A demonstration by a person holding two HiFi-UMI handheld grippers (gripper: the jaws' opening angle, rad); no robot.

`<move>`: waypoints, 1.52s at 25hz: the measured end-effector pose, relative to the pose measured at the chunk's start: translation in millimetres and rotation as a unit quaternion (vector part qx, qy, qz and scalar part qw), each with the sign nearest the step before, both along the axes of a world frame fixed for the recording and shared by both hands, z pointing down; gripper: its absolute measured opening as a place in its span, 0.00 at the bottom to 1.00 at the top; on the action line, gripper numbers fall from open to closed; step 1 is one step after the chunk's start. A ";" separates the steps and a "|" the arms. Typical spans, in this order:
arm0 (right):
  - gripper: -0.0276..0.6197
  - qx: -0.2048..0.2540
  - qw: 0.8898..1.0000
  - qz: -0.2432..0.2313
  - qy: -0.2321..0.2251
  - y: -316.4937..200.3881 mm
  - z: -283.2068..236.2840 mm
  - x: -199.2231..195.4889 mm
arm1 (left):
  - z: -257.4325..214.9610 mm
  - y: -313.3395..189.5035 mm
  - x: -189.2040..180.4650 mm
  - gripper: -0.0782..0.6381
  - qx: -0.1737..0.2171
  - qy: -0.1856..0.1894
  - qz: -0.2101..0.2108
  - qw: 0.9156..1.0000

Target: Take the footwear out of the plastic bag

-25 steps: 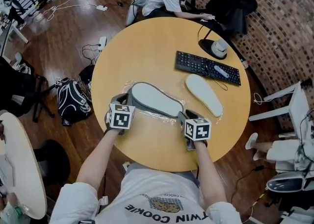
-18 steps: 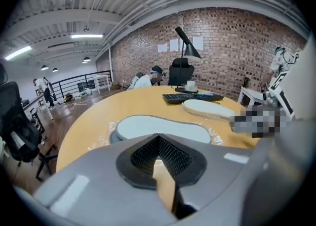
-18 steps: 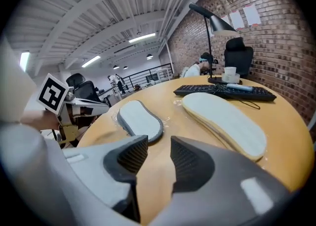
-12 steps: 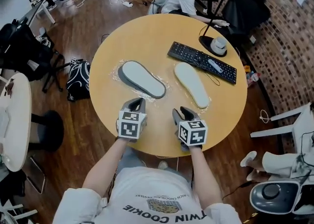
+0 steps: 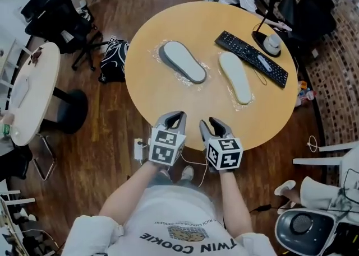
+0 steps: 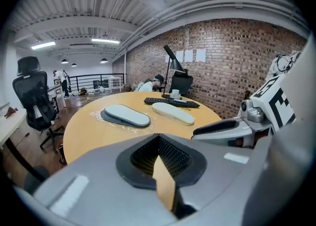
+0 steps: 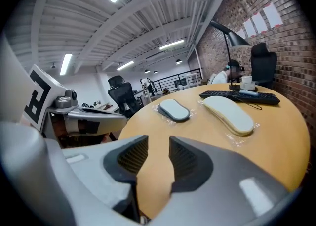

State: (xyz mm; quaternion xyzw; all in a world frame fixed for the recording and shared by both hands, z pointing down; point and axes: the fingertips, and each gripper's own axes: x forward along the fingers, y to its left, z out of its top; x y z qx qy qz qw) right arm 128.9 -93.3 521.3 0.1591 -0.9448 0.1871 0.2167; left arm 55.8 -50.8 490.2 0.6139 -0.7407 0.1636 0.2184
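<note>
Moved: you drew both tools back off the grey slipper (image 5: 182,61).
Left tool (image 5: 177,116): pressed together.
Right tool (image 5: 208,121): spread, empty.
Table (image 5: 168,92): round, wooden.
Room: brick wall (image 6: 222,57).

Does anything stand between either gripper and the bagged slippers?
Nothing visible does. Only bare tabletop lies between the left gripper, the right gripper and the grey slipper and white slipper, both in plastic.

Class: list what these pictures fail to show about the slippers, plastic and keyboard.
- Whether the plastic encloses the dark slipper or only lies under it: clear and too small, every view.
- Undersides of it and the pale slipper: pressed to the table, every view.
- Keyboard key legends: too small, every view.
</note>
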 end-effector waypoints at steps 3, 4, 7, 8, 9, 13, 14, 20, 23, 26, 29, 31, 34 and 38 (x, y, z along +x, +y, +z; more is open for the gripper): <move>0.24 -0.003 1.000 -0.017 -0.009 30.3 -4.7 -1.4 | -4.3 23.7 9.5 0.12 0.005 -0.003 -0.005 1.000; 0.24 -0.002 1.000 -0.021 -0.010 41.0 -5.8 -1.9 | -5.4 31.9 11.9 0.12 0.008 -0.003 -0.006 1.000; 0.24 0.000 1.000 -0.029 -0.009 76.7 -8.1 -1.4 | -5.8 63.7 19.2 0.12 0.014 0.001 -0.009 1.000; 0.23 0.002 0.999 -0.032 -0.008 89.5 -9.7 0.1 | -6.5 76.2 22.8 0.12 0.017 0.005 -0.012 1.000; 0.23 0.006 0.999 -0.034 -0.007 102.2 -12.0 1.7 | -7.7 89.0 26.9 0.12 0.023 0.011 -0.015 1.000; 0.23 0.029 0.999 -0.040 -0.004 151.2 -26.5 9.3 | -13.7 140.0 44.5 0.12 0.040 0.025 -0.021 0.999; 0.23 0.035 0.999 -0.038 -0.004 163.2 -29.9 13.3 | -14.7 152.1 49.6 0.12 0.044 0.025 -0.019 0.999; 0.17 0.050 0.999 -0.007 -0.005 241.9 -46.6 53.2 | -30.3 228.3 86.7 0.12 0.065 0.026 -0.008 0.997; 0.16 0.057 0.998 0.005 -0.006 271.4 -56.7 74.8 | -36.9 255.7 107.7 0.12 0.070 0.021 0.002 0.997; 0.16 0.066 0.998 0.012 -0.002 292.7 -62.1 95.4 | -38.9 274.4 129.2 0.12 0.070 0.023 0.011 0.997; 0.16 0.076 0.997 0.021 -0.004 304.1 -69.1 113.2 | -44.9 285.5 146.5 0.12 0.076 0.022 0.016 0.997; 0.16 0.083 0.996 0.025 -0.010 308.1 -74.6 124.6 | -48.6 289.9 157.6 0.12 0.079 0.018 0.015 0.997; 0.16 0.089 0.996 0.023 -0.020 312.6 -81.2 141.0 | -53.1 294.7 176.2 0.12 0.081 0.012 0.011 0.997; 0.16 0.088 0.996 0.014 -0.028 317.9 -90.5 168.0 | -56.5 300.5 208.4 0.12 0.078 0.013 0.011 0.997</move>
